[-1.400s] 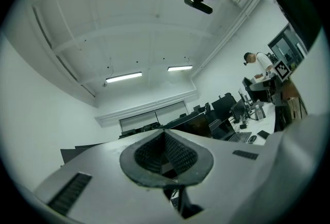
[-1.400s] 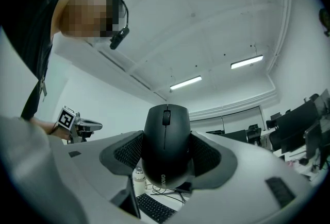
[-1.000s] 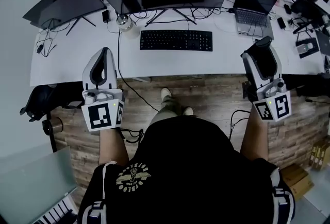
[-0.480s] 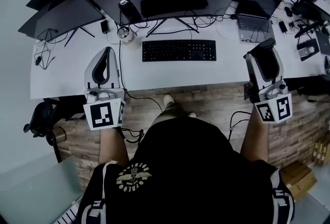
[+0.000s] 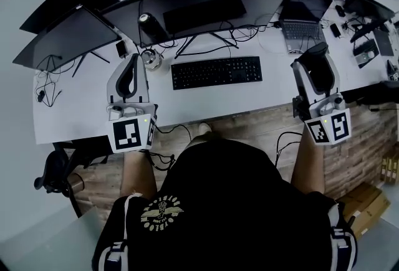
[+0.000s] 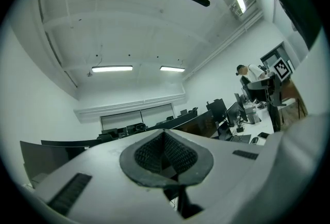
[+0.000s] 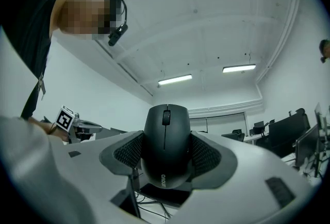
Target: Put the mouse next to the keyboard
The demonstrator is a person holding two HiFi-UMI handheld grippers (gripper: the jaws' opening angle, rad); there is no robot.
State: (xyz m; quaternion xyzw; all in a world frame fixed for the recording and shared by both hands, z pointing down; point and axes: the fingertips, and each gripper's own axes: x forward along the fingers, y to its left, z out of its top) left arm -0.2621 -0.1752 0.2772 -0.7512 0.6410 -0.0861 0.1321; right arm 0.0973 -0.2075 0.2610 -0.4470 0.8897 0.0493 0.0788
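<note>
White table (image 5: 81,108) awaits: right tongs (image 5: 317,53) clench the mouse (image 7: 166,140), best lowered flat beside the keyboard (image 5: 216,71); left tongs (image 6: 164,156) closed, empty.

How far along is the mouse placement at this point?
Done: the mouse is off the desk, clamped in the right gripper. In hand: it is held in the air, off to the right of the keyboard. Left: set it down beside the keyboard and release. The left gripper is shut and empty.
</note>
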